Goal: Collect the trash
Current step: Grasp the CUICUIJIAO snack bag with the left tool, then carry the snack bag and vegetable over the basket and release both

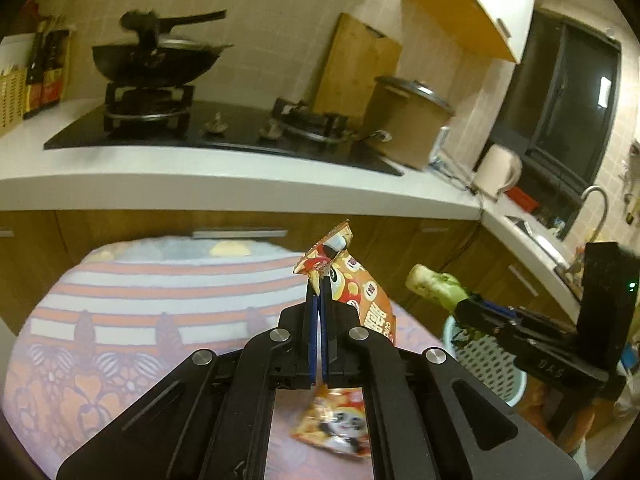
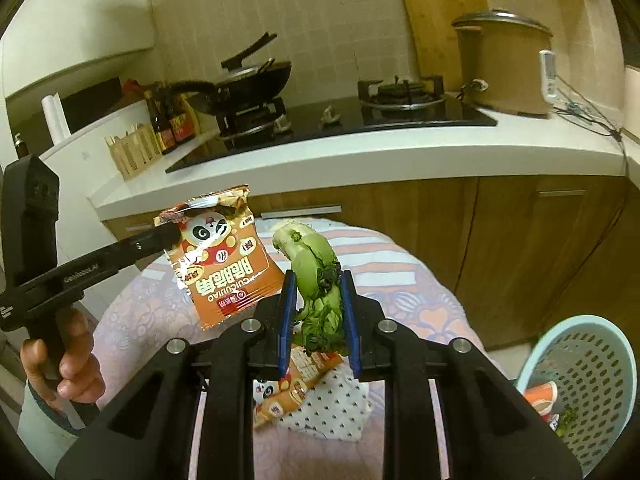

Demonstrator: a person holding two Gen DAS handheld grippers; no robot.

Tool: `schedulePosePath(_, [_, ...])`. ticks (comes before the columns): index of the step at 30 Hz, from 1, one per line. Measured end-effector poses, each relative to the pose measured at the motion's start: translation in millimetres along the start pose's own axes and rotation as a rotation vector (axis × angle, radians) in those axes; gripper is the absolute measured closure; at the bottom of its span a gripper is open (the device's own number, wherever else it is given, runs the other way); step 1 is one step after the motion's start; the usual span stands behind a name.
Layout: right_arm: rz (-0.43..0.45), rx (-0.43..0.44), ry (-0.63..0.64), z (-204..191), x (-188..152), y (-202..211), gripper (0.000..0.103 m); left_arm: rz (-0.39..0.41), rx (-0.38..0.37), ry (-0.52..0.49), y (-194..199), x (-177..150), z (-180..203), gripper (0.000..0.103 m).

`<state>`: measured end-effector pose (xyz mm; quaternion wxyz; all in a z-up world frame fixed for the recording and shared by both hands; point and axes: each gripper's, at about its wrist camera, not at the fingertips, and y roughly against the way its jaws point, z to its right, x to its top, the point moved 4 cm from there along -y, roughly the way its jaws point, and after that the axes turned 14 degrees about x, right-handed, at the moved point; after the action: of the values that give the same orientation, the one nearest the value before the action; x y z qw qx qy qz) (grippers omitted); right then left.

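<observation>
Left wrist view: the left gripper (image 1: 319,286) has its jaws pinched on the torn top of an orange snack packet (image 1: 360,280), raised above the patterned table (image 1: 120,320). Another packet (image 1: 338,426) lies below.

Right wrist view: the right gripper (image 2: 319,280) jaws clamp a green vegetable stalk (image 2: 316,276), with a blue basket (image 2: 592,360) at near right.

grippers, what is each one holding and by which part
Left gripper pinches the orange snack wrapper near its torn top. Right gripper clamps the wilted green vegetable around its leafy middle.
</observation>
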<state>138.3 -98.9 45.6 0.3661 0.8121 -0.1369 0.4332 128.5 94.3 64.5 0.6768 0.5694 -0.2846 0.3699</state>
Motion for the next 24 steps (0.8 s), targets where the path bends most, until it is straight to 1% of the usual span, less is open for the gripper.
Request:
schedulePosePath(4, [0.030,-0.029,-0.016,11.4,-3.5,28.8,0.084,0.006,-0.058,-0.018,8.2,-2.9,30.7,0.103])
schedulePosePath(7, [0.054,-0.065,-0.040,27.0,-9.0,53.7,0.084,-0.006,-0.109,-0.047,3.8,-8.6,67.7,0.103])
schedulePosePath(10, [0.081,-0.105,-0.084,53.5,-16.1,82.2,0.084,-0.031,-0.152,-0.067,-3.0,-17.7,96.7,0.103])
schedulePosePath(12, [0.094,-0.129,-0.118,71.8,-20.8,97.0,0.084,-0.052,-0.185,-0.083,-11.2,-23.8,123.8,0.103])
schedulePosePath(17, [0.131,-0.187,-0.197,116.6,-33.8,134.0,0.084,-0.100,-0.226,-0.150,-34.1,-41.4,183.3,0.103])
schedulePosePath(19, [0.142,-0.223,-0.228,135.8,-41.9,148.6,0.084,-0.124,-0.243,-0.173,-45.0,-49.4,207.9,0.103])
schedulePosePath(22, [0.149,-0.257,-0.269,159.0,-52.7,163.8,0.084,-0.153,-0.260,-0.198,-58.1,-59.3,235.1,0.103])
schedulePosePath(24, [0.153,-0.287,-0.299,176.4,-62.7,174.1,0.086,-0.174,-0.269,-0.221,-69.0,-68.9,256.7,0.103])
